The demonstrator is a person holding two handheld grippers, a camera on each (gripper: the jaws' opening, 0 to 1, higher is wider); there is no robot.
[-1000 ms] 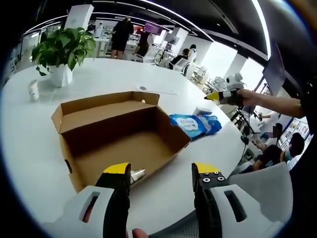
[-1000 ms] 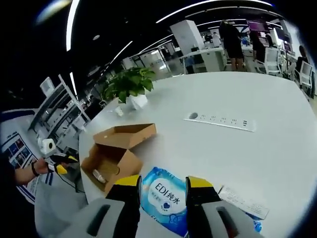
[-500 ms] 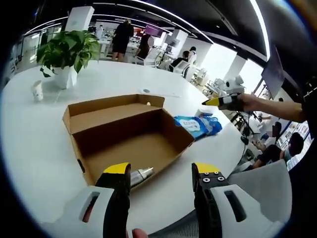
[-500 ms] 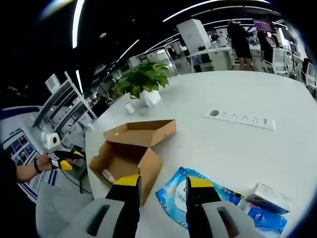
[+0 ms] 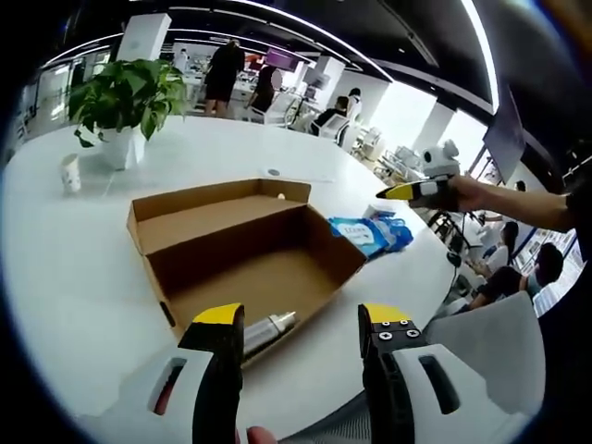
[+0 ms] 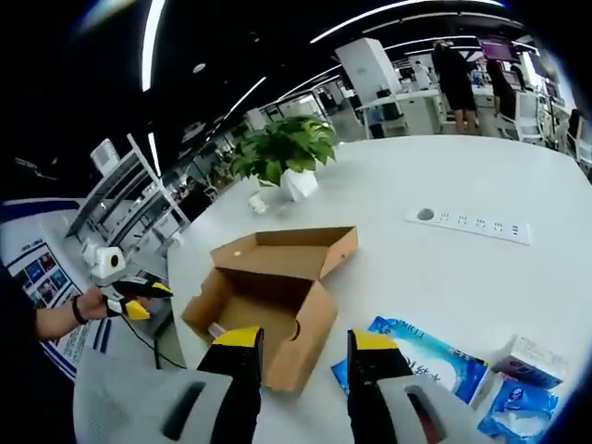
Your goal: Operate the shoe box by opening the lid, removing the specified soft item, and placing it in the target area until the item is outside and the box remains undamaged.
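1. Now I am holding my left gripper [image 5: 301, 319] with jaws wide and empty, the open shoe box [image 5: 248, 248] lying just ahead of them.
2. My right gripper [image 6: 305, 340], jaws parted and empty, is hanging above the blue wipes pack [image 6: 421, 358], which is lying outside the box beyond my right jaw; I judge both should be withdrawing gently, clear of the cardboard.

Both grippers (L [image 5: 301, 324], R [image 6: 305, 347]) held agape.

Matt brown cardboard shoe box [image 5: 242, 250]; glossy plastic wipes pack [image 5: 370, 233]; smooth white table [image 5: 65, 250].
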